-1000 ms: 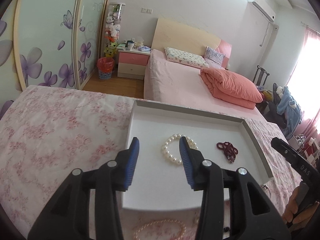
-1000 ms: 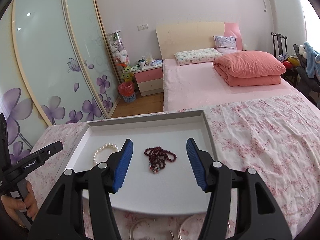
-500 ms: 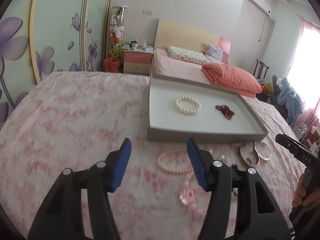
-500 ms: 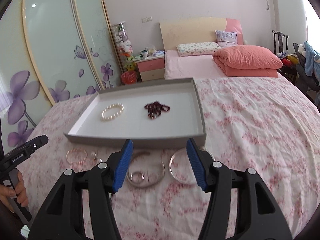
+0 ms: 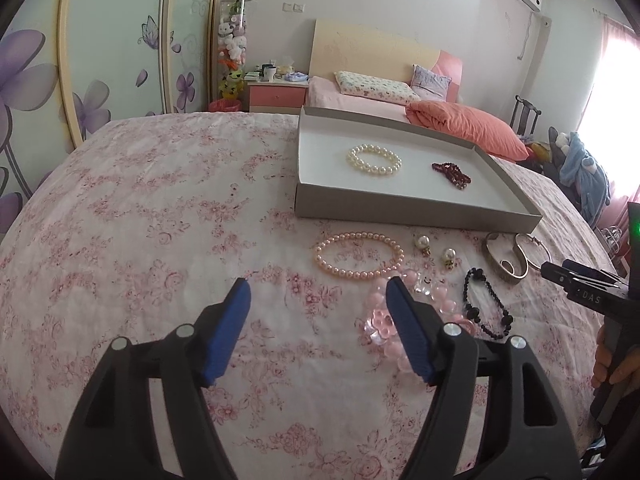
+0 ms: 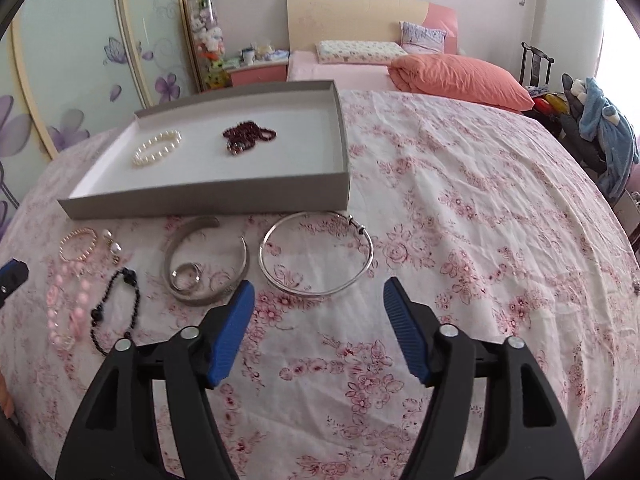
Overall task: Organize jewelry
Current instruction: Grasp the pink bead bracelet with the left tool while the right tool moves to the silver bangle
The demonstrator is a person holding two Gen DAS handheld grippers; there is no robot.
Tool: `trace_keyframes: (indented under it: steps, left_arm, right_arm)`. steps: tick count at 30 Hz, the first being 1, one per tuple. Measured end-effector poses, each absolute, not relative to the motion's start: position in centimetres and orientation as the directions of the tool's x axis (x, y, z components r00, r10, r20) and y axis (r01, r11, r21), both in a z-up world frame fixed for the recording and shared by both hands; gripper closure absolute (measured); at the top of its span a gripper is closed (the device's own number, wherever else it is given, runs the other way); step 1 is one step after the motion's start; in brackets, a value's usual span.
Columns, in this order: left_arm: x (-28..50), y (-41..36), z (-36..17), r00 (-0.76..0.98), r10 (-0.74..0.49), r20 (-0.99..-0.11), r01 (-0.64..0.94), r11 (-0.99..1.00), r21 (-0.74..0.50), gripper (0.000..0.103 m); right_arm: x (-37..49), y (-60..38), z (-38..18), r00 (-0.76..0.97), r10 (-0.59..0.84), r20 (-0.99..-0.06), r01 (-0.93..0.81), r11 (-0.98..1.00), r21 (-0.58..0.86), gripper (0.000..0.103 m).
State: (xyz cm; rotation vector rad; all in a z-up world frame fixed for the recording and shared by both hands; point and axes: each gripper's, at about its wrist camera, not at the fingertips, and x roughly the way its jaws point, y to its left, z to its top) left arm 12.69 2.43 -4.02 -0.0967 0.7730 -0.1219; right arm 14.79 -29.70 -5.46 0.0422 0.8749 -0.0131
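Both the left hand-held gripper (image 5: 318, 292) and right hand-held gripper (image 6: 319, 290), jaws just opened and empty, are held over bare floral tablecloth (image 6: 460, 200) before loose jewelry beside the tray's near wall (image 6: 208, 199).

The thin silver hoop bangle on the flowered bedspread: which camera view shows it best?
The right wrist view: the thin silver hoop bangle lies whole and near the picture's middle, its small clasp visible, just beyond the open right hand-held gripper. The left wrist view shows only part of it, far right, behind the wide silver cuff.
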Motion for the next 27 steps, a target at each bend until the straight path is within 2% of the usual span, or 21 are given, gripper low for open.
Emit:
trace_keyframes:
  steps: [10,27]
  left_arm:
    - [12.9,2.0,-4.6,0.693,-0.147,-0.706,0.085,0.989,-0.122,0.033]
    - [12.7,1.3,-5.0,0.671,-0.173,-0.721,0.122,0.985,-0.123,0.033]
  right_arm:
    - [17.7,-29.7,-6.3,0.621,0.013,-0.784,0.021,0.999,0.033,0.027]
    - [15.3,-29.4,-6.0,0.624,0.016,-0.781,0.021,0.999,0.037,0.03]
